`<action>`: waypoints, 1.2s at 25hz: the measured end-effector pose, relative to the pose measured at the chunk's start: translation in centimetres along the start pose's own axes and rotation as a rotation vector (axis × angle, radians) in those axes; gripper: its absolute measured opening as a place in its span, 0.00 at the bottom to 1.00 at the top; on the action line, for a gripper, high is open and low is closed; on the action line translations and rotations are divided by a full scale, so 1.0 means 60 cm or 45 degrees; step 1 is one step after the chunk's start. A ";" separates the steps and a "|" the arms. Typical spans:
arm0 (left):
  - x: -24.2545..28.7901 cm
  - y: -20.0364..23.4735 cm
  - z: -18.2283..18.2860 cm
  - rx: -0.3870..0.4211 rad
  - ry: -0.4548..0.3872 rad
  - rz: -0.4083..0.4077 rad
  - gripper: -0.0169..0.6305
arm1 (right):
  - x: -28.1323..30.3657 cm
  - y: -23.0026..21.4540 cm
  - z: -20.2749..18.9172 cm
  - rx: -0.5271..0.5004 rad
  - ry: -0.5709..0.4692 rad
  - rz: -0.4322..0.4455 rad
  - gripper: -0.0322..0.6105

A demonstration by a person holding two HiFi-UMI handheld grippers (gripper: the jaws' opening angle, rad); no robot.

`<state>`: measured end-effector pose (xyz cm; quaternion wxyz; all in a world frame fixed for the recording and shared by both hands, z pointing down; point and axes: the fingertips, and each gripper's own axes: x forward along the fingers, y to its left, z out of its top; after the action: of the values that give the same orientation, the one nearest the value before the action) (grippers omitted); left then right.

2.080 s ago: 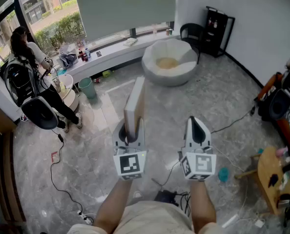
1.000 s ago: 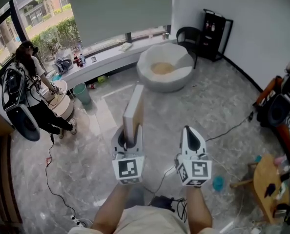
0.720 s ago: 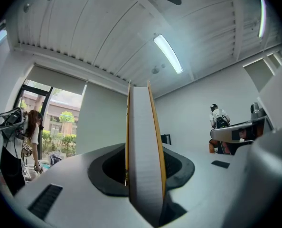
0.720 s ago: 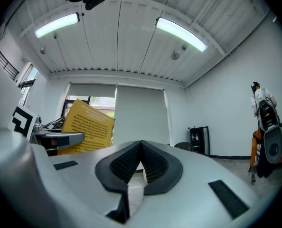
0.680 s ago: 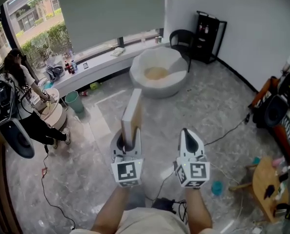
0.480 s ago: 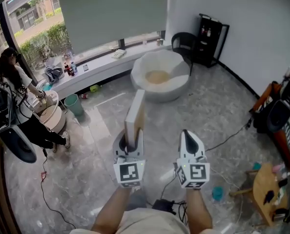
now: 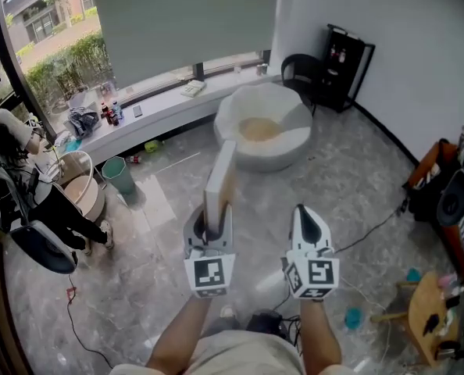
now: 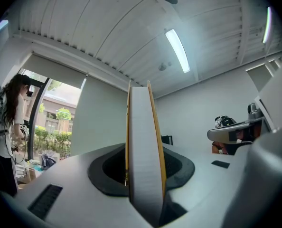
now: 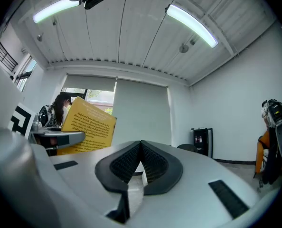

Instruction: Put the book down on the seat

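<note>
Bearing illegible print, the book point(image 9: 88, 126) stands in left tongs point(image 7: 208, 222).

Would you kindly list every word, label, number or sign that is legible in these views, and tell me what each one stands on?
Thin yellow-covered book: lines of dark print on its cover, too blurred to read.
Black-and-white square markers on both cubes: patterns only, no letters or numbers.
Small bottles on the window sill: labels too small to read.
Nothing else bears legible text.
</note>
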<state>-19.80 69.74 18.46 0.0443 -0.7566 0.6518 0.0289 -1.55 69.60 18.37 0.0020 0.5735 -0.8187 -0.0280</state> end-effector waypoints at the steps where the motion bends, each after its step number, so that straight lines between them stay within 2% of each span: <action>1: 0.007 0.008 -0.005 -0.005 0.005 0.004 0.26 | 0.011 0.007 -0.003 0.003 0.005 0.015 0.05; 4: 0.031 0.018 -0.021 -0.009 0.017 0.003 0.26 | 0.038 0.011 -0.016 0.005 0.012 0.031 0.05; 15: 0.194 0.025 -0.060 0.001 0.017 -0.030 0.26 | 0.182 -0.061 -0.051 0.033 0.015 -0.019 0.05; 30: 0.522 -0.059 -0.080 0.015 0.019 -0.041 0.26 | 0.431 -0.295 -0.064 0.060 0.013 -0.042 0.05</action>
<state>-11.73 38.92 20.17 0.0442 -0.7670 0.6399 0.0187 6.35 39.11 20.60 -0.0078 0.5869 -0.8096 -0.0058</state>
